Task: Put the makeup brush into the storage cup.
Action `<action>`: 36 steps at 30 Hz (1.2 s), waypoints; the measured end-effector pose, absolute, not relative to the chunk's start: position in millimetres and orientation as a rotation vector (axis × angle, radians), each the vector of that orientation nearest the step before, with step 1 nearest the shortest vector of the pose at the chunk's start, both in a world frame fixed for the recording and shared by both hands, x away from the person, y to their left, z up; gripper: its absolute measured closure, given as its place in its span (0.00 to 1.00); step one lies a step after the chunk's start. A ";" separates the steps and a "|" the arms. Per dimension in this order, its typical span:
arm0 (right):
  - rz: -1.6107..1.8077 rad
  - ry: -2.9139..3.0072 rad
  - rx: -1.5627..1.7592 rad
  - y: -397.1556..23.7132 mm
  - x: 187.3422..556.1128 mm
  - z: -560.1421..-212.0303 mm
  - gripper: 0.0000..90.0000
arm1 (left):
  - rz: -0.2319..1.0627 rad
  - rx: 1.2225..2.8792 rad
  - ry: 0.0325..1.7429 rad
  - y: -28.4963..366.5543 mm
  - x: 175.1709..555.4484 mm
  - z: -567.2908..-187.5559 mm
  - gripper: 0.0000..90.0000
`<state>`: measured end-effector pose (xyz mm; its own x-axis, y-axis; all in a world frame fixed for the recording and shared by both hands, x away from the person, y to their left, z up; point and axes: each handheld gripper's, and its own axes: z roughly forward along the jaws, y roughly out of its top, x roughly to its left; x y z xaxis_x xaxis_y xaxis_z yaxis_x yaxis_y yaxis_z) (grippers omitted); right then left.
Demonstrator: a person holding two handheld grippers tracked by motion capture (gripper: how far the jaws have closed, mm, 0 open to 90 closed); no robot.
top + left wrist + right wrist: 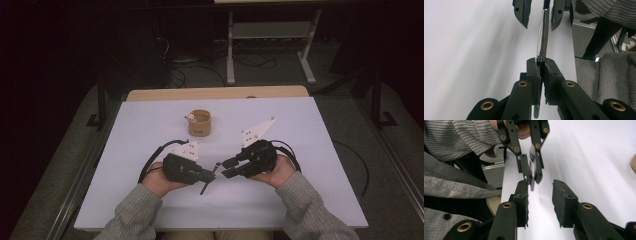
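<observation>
Metal rod (543,37) (spoon handle, maybe) clamped in L hand-held gripper (541,72).

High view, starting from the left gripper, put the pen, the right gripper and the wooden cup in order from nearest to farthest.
From the left gripper:
1. Pen, clamped in its shut jaws, slanting down toward the person.
2. Right gripper, just across the gap, jaws apart and pointing at the pen's tip.
3. Wooden cup, farther up the table, near its far edge.

A slim utensil (543,35) with a shiny metal shaft and a dark handle is being held just above the white counter (150,135). Its lower part is sitting clamped between black jaws, its far end reaching between the other, parted jaws.
</observation>
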<state>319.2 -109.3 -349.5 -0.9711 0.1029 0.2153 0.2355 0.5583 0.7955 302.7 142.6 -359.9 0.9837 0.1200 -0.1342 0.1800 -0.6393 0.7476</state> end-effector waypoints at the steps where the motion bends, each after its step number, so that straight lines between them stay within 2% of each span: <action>1: -1.381 -2.642 -0.304 -112.1 319.5 -350.8 0.70 | -0.093 2.270 0.213 142.8 304.3 -359.9 0.93; 19: -1.430 -2.661 -0.550 -158.0 316.5 -373.7 0.55 | -0.088 2.283 0.274 143.3 325.3 -352.4 0.93; 36: -1.461 -2.671 -0.655 -180.8 311.6 -386.4 0.47 | -0.063 2.287 0.316 148.0 341.4 -341.9 0.93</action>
